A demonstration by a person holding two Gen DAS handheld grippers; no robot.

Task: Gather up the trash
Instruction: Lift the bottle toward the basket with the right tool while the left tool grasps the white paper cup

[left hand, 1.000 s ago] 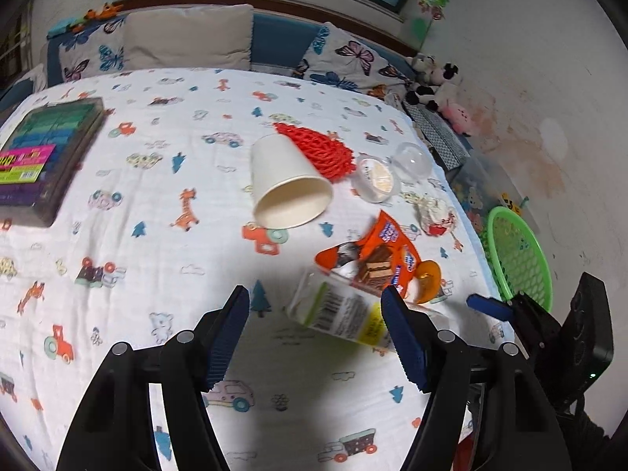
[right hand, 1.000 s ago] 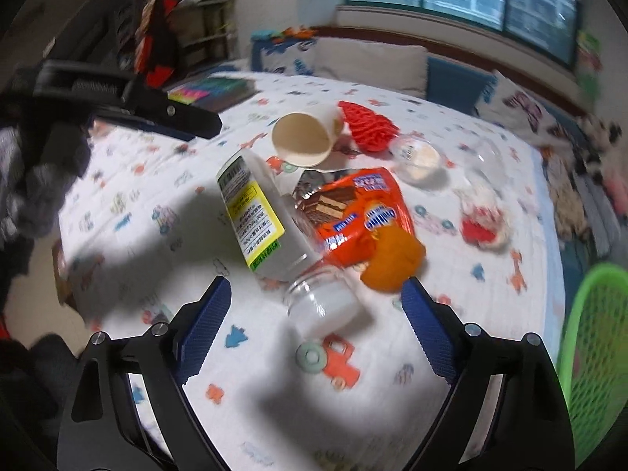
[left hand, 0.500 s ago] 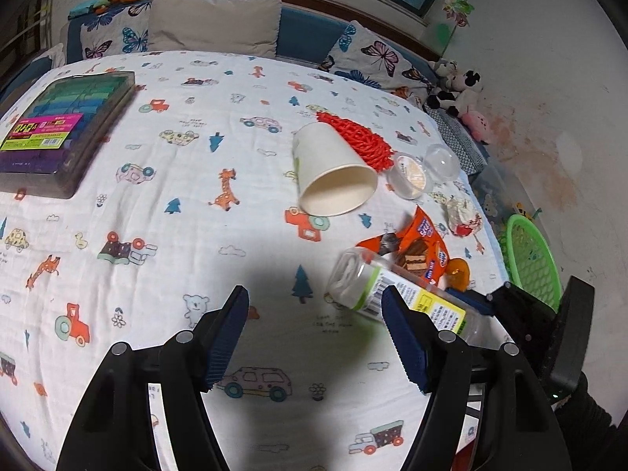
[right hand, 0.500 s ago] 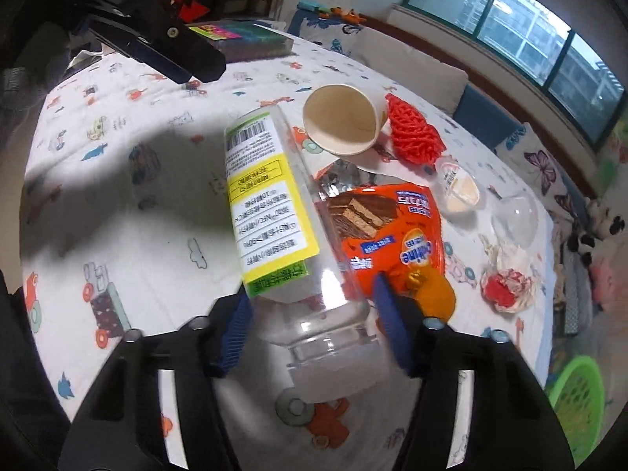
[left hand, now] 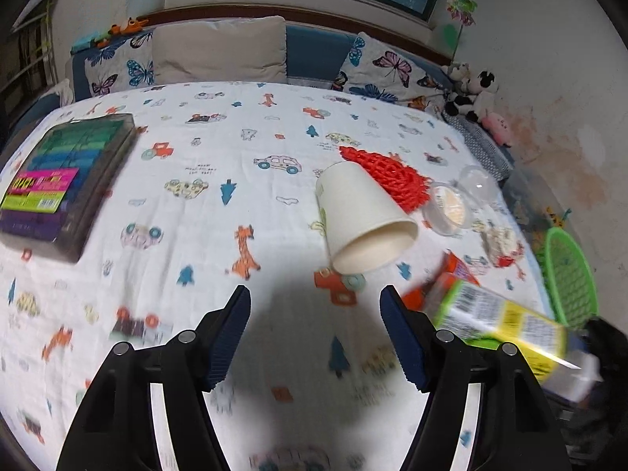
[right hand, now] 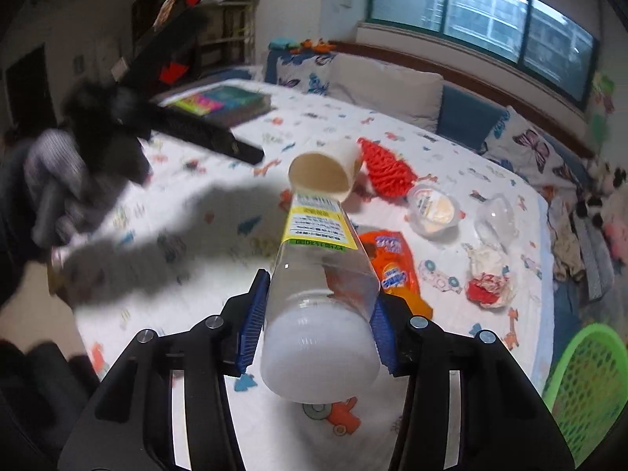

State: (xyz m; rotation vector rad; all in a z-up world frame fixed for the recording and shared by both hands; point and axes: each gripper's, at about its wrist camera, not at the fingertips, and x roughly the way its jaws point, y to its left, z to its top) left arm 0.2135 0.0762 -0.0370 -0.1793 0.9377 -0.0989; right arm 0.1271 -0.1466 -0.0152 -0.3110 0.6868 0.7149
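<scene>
We have the bottle (right hand: 322, 274) pinched near its capped end by the right hand-held gripper (right hand: 317, 310), lifted off the surface (left hand: 235, 204) so it can go to the green basket (right hand: 585, 384) at the right edge. Left hand-held gripper (left hand: 315, 333) hangs spread and empty, likely free for the paper cup (left hand: 363, 219). The orange wrapper (right hand: 392, 263) and crumpled wrapper (right hand: 490, 278) still lie there.

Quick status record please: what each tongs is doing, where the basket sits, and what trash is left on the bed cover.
right tongs: shut on plastic bottle, lifted off the cover
left tongs: open, empty, above the cover
green basket: off the bed's right edge
trash on cover: paper cup on its side, red mesh, orange wrapper, clear lidded cup, crumpled wrapper
</scene>
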